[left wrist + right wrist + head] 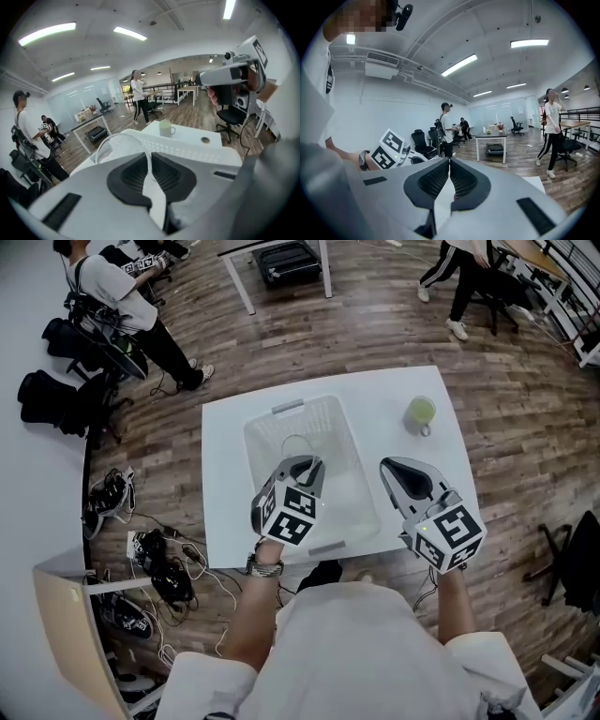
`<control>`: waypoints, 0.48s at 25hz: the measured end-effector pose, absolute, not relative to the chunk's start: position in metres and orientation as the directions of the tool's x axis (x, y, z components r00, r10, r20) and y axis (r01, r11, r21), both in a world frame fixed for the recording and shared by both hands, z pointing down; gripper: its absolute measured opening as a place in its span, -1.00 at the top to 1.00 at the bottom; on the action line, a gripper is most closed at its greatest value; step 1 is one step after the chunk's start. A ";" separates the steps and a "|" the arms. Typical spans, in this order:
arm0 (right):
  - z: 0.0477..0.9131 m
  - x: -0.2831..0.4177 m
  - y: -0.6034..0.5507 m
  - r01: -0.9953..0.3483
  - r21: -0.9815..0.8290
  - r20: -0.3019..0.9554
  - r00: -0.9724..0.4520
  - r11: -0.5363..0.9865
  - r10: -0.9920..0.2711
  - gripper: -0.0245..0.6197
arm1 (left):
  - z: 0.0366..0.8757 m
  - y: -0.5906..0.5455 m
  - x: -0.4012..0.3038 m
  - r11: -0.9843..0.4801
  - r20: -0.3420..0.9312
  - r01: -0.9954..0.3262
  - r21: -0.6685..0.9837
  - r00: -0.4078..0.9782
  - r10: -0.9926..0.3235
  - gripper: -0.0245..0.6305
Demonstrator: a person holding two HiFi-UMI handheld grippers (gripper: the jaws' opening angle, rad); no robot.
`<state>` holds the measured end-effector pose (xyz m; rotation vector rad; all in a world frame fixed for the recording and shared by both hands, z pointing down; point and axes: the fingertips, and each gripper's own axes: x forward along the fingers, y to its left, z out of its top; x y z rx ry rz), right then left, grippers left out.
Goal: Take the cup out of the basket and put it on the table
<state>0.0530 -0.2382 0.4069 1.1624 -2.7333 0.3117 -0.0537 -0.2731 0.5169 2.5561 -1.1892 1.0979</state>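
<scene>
Clear-walled and hard to see, the cup [298, 450] is within the white basket [258, 442], and the left gripper [302, 465] has its jaws closed on the thin wall at the rim. I think this pinch from above is chosen because the basket's sides block any other hold. The right gripper [396, 468], jaws pressed together on nothing, is held over the table [375, 390] beside the basket, near a green mug [421, 412].
</scene>
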 end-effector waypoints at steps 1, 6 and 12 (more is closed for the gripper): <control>0.404 0.054 -0.236 -0.724 -0.126 0.221 -0.687 0.678 -0.693 0.87 | 0.507 -0.270 -0.053 -0.674 0.633 -0.714 -0.190 0.436 -0.640 0.84; 0.390 0.051 -0.224 -0.722 -0.107 0.210 -0.689 0.684 -0.694 0.87 | 0.463 -0.255 -0.056 -0.620 0.509 -0.755 -0.213 0.456 -0.730 0.84; 0.374 0.049 -0.212 -0.718 -0.088 0.189 -0.692 0.690 -0.696 0.87 | 0.419 -0.238 -0.061 -0.568 0.358 -0.801 -0.187 0.483 -0.799 0.84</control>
